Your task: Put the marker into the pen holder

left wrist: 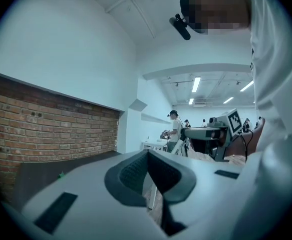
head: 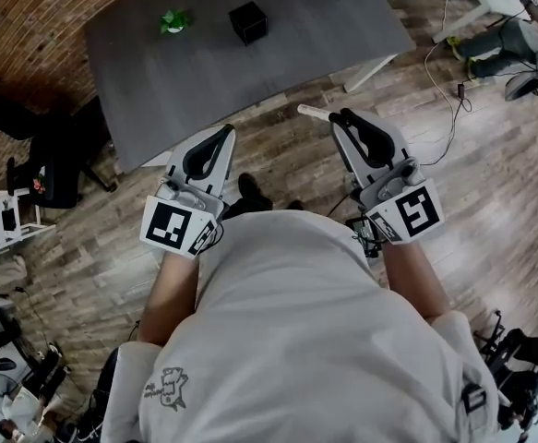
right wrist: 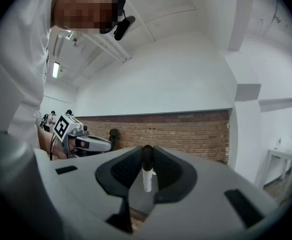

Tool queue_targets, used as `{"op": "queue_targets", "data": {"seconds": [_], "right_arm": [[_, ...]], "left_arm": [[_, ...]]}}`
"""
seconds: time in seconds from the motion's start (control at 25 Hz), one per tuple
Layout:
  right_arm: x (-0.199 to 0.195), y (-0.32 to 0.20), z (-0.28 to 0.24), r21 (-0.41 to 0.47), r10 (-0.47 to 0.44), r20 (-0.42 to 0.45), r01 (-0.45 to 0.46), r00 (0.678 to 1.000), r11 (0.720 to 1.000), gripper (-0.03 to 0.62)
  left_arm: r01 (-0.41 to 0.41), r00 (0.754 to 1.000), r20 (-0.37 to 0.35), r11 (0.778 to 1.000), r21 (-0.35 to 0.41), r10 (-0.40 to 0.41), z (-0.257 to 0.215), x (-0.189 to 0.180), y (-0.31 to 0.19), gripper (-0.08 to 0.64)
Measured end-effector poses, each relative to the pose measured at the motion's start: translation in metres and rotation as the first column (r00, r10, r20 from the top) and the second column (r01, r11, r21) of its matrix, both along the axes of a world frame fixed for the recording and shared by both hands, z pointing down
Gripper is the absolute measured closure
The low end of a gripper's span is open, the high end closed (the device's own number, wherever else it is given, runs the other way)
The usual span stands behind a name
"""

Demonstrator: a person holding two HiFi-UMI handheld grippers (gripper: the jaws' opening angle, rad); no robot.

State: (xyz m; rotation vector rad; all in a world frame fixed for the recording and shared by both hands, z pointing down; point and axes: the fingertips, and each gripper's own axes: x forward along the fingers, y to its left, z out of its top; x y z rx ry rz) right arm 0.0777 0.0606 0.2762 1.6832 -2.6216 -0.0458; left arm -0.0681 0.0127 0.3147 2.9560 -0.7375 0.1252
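Right gripper view: the right gripper [right wrist: 146, 158] has its jaws closed partway on the marker [right wrist: 147, 176]. The marker stands upright between the dark pads, black cap on top and white barrel below. In the head view the right gripper [head: 346, 119] points level toward the table [head: 250, 86], and the marker's pale end [head: 309, 112] sticks out sideways from the jaw tips, toward the left gripper.

The left gripper [head: 222, 135] is held beside it, the two well apart, with the person's white-shirted body behind and between them. In the left gripper view its jaws [left wrist: 148, 159] meet at the tips with nothing between them.

Both grippers are over the wooden floor [head: 278, 150], short of the table's near edge. The pen holder [head: 248, 21], a small black cube, stands on the grey tabletop toward the far side. It is far from the marker and roughly ahead of the gap between the grippers. A small green plant [head: 174, 20] stands near it on the left. A brick wall [right wrist: 186, 129] runs behind the table, and cables [head: 448, 109] trail over the floor to the right.
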Motion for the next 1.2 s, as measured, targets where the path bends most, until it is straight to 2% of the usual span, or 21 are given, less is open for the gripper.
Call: {"op": "queue_targets", "data": {"seconds": [0.28,0.68,0.92,1.2], "right_arm": [[-0.029,-0.055,-0.011,0.008,0.024,-0.010,-0.024,1.000,1.000,0.517],[-0.074,-0.099,-0.019,0.010,0.020,-0.029,-0.020,0.999,1.000,0.517],[-0.074,-0.118,-0.010,-0.007,0.000,-0.020,0.000,1.000,1.000,0.517],[-0.058,-0.149,-0.013,-0.006,-0.052,-0.028,0.052,0.998,0.999,0.517]], "left_arm": [[-0.013,1.000,-0.020,1.000,0.008,0.013,-0.009,-0.034,-0.058,0.549],[-0.019,0.999,-0.046,1.000,0.000,0.019,-0.011,-0.072,-0.099,0.549],[-0.009,0.999,-0.043,1.000,-0.023,0.008,-0.004,-0.070,-0.112,0.549],[0.039,0.998,-0.051,0.998,-0.051,-0.041,-0.004,-0.058,-0.130,0.549]]}}
